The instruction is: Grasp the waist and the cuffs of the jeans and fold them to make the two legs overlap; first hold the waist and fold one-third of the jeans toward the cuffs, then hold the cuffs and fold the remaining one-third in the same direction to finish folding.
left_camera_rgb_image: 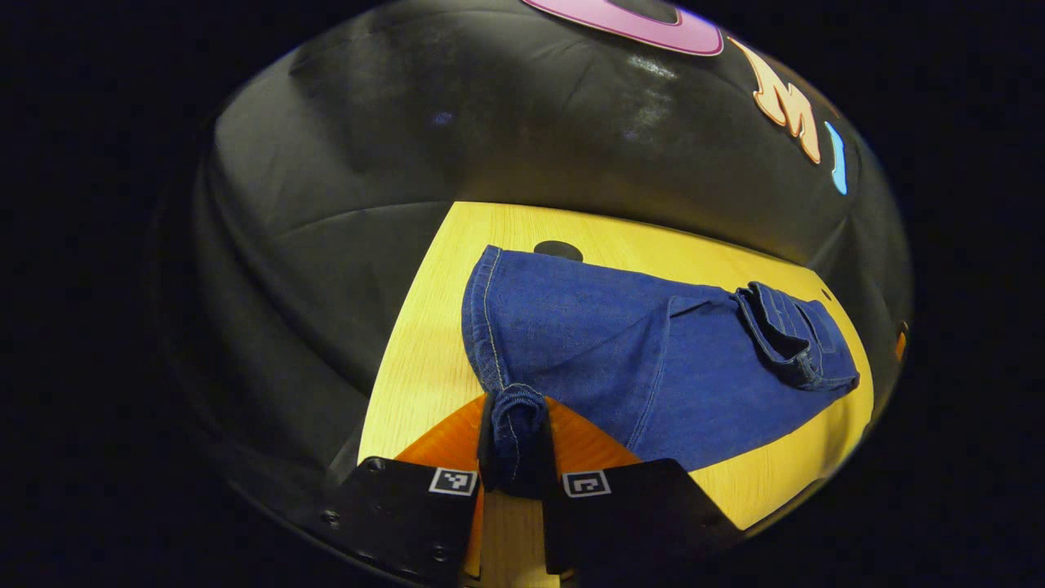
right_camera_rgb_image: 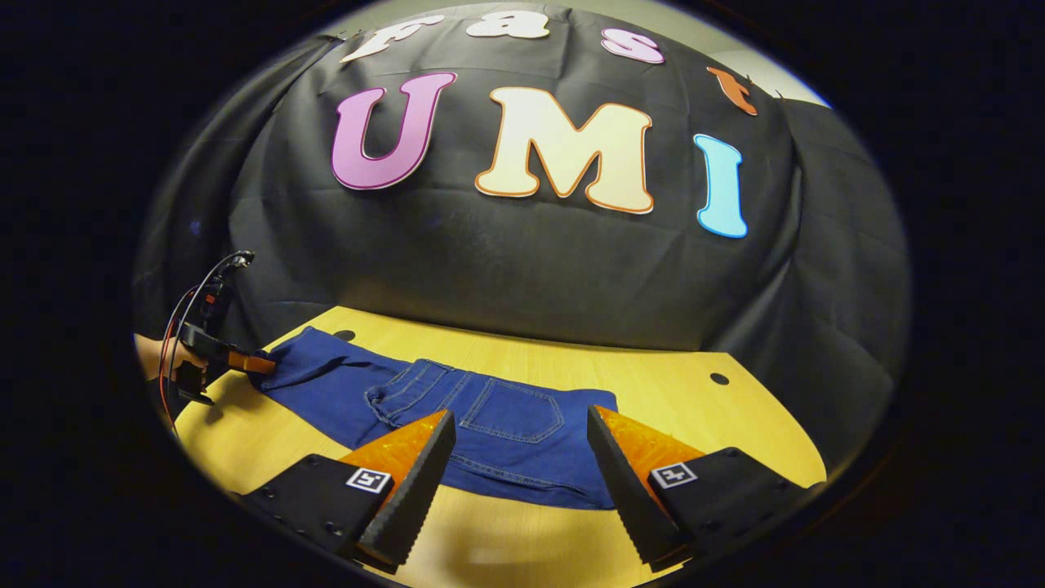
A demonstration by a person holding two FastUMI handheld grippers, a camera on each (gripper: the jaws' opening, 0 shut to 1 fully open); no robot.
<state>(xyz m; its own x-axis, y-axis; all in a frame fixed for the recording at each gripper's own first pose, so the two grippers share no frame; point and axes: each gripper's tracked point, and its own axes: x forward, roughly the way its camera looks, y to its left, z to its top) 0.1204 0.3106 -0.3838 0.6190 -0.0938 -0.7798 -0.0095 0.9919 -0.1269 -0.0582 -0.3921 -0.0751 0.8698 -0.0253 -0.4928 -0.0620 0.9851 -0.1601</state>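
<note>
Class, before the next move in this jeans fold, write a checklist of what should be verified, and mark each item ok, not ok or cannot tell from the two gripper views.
1. Left gripper has the cuffs pinched between its fingers: ok.
2. Right gripper has hold of the waist: not ok; fingers open and apart, cloth between them but not clamped.
3. Jeans lie flat on the table: ok.
4. Two legs already overlap: ok, they show as one stacked leg.
5. Both cuff layers inside the left grip: cannot tell.
</note>
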